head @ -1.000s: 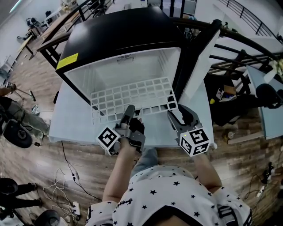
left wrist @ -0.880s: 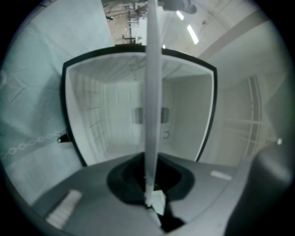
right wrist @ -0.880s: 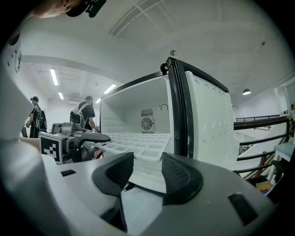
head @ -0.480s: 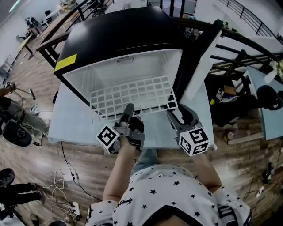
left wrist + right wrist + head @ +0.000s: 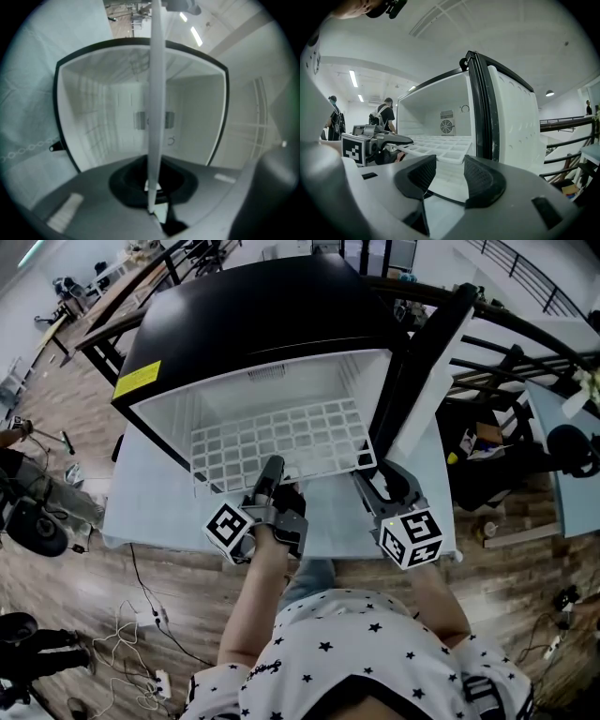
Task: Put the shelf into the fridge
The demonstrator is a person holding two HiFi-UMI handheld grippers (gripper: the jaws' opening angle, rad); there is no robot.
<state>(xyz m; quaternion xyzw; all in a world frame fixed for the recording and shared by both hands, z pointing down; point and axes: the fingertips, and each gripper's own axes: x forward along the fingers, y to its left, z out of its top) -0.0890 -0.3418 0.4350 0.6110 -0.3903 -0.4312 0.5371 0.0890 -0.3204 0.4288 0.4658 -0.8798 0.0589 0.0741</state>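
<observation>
White grid shelf (image 5: 281, 439), lying roughly level and partly inside the open fridge (image 5: 262, 306): its rear portion sits within the white cavity, while its front edge projects past the opening, above the surface (image 5: 150, 507) on which the fridge stands. The left tool (image 5: 272, 472) is clamped on the front edge, somewhat left of its middle. In the left gripper view the shelf appears edge-on, as a thin pale band running from between the closed jaws towards the back wall. The right tool (image 5: 382, 486) has its jaws apart with nothing between them. It hangs just beside the shelf's front right corner, near the foot of the open door (image 5: 427, 362); whether it touches the corner cannot be told. Handling, as judged: the shelf looks light and stiff, an open lattice with a smooth finish that may slip in a narrow pinch. The front rim is the only part exposed for a hold. Held at one point off centre, the shelf is likely to swing or tip and bind against the side walls; a second hold near the right corner would keep it square.
</observation>
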